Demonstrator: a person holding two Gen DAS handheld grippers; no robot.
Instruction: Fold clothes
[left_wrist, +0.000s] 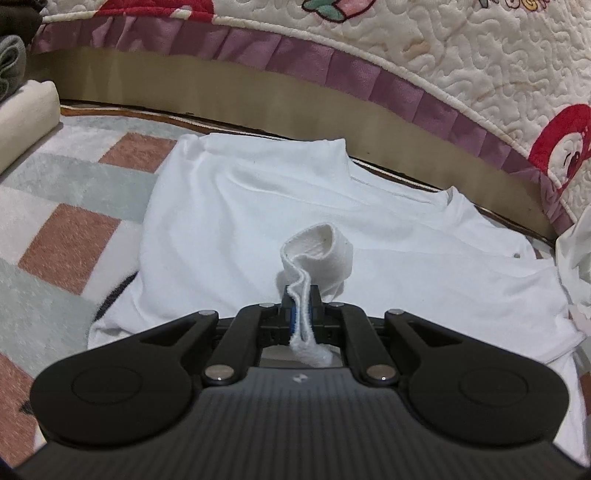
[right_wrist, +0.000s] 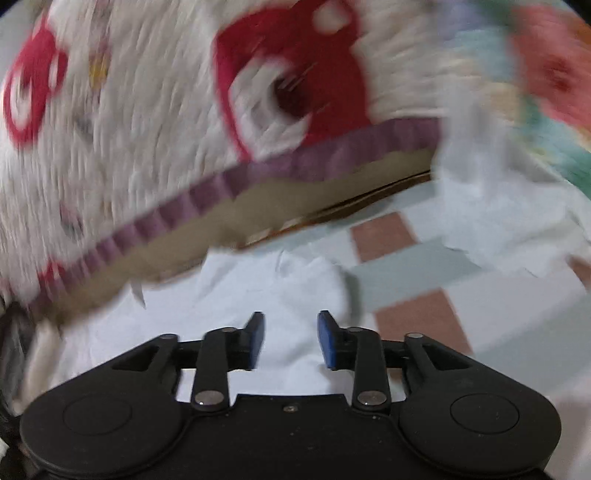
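A white shirt (left_wrist: 258, 206) lies spread on a checked rug, partly folded, beside a bed. My left gripper (left_wrist: 301, 314) is shut on a ribbed white hem of the shirt (left_wrist: 317, 254), which loops up in front of the fingers and trails out behind them. In the right wrist view, which is blurred by motion, the right gripper (right_wrist: 291, 339) stands open over the white shirt (right_wrist: 229, 295) with nothing between its blue pads (right_wrist: 327, 343).
A quilted bedspread with a purple frill (left_wrist: 369, 74) hangs over the tan bed side (left_wrist: 258, 99) behind the shirt. The rug (left_wrist: 66, 206) has pink and grey squares. More white cloth (right_wrist: 487, 206) is heaped at the right. A cream cushion (left_wrist: 26, 110) lies far left.
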